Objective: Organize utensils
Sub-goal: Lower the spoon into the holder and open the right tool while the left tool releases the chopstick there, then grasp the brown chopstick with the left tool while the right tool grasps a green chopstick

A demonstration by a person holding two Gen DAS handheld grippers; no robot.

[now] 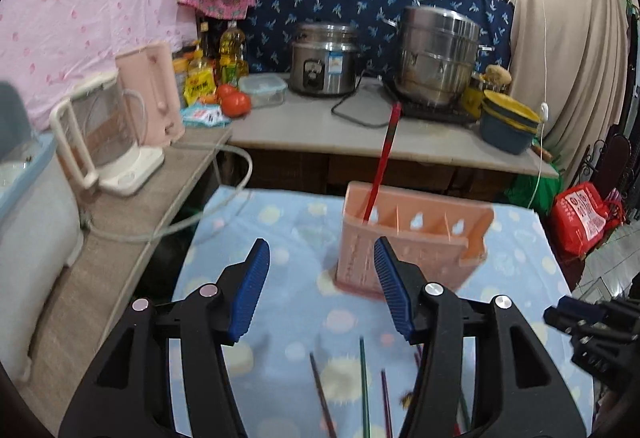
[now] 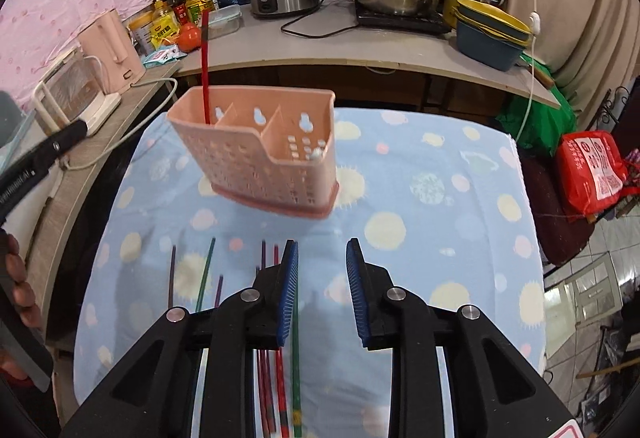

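A pink perforated utensil holder (image 1: 412, 238) (image 2: 260, 154) with three compartments stands on the blue dotted cloth. One red chopstick (image 1: 384, 158) (image 2: 205, 66) stands upright in its left compartment. Several loose chopsticks (image 1: 362, 386) (image 2: 208, 274) lie on the cloth in front of the holder. My left gripper (image 1: 320, 286) is open and empty, above the cloth just in front of the holder. My right gripper (image 2: 322, 278) is open and empty, hovering over more chopsticks (image 2: 280, 378) that lie under its left finger.
A rice cooker (image 1: 324, 58), a steel steamer pot (image 1: 436, 54) and stacked bowls (image 1: 508, 122) stand on the counter behind. A kettle (image 1: 96, 130) and pink jug (image 1: 154, 94) stand on the left shelf. A red bag (image 2: 592, 170) lies right of the table.
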